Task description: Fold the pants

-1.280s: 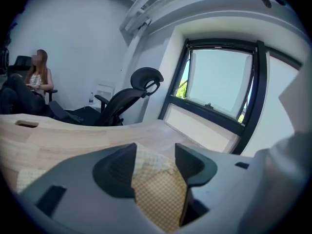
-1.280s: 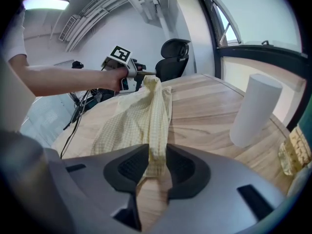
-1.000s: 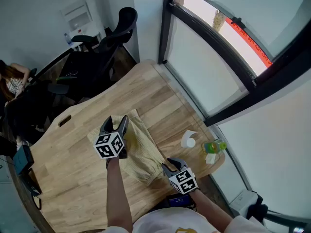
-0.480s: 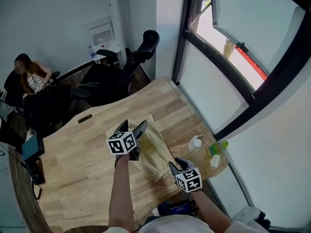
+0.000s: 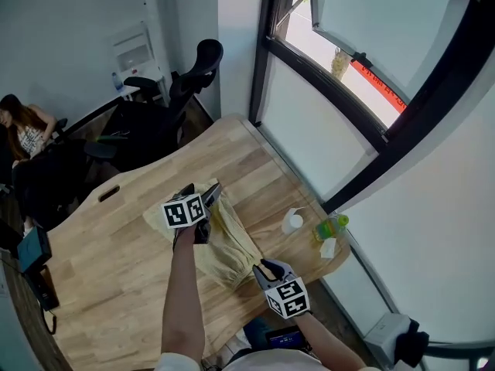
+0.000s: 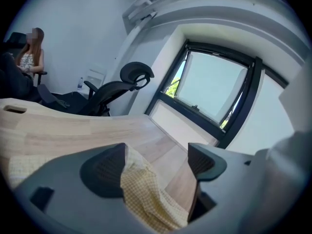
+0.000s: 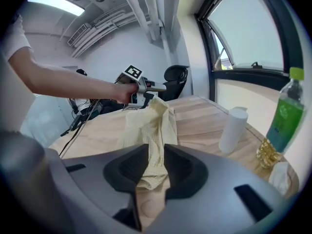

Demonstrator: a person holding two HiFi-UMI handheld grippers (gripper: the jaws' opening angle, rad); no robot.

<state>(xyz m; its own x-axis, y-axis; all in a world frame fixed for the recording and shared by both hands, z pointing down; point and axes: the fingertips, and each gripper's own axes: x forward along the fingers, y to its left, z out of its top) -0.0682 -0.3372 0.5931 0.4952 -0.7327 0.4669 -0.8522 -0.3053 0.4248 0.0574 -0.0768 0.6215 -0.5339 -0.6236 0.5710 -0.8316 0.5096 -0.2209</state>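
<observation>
Two claws are working mid-fold: the right claw point(image 7: 156, 167) is pinching the near end of the yellow pants point(image 5: 224, 242), bunched on the tabletop point(image 5: 116, 269), while the left claw point(image 6: 158, 162) — just opening, now spread wide — is letting the far end go. Next is likely calling for a fresh grasp. Only the left gripper view is showing cloth leaning there unpinched.

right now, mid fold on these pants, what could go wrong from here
1. The left gripper has just been opening, yet the pants hang against one of its fingers; the cloth could snag and drag if it pulls away, spoiling the fold.
2. The right gripper pinches only a narrow bunch of cloth, which could slip free.
3. The white cylinder and green bottle stand close by; a wide sweep could topple them.
</observation>
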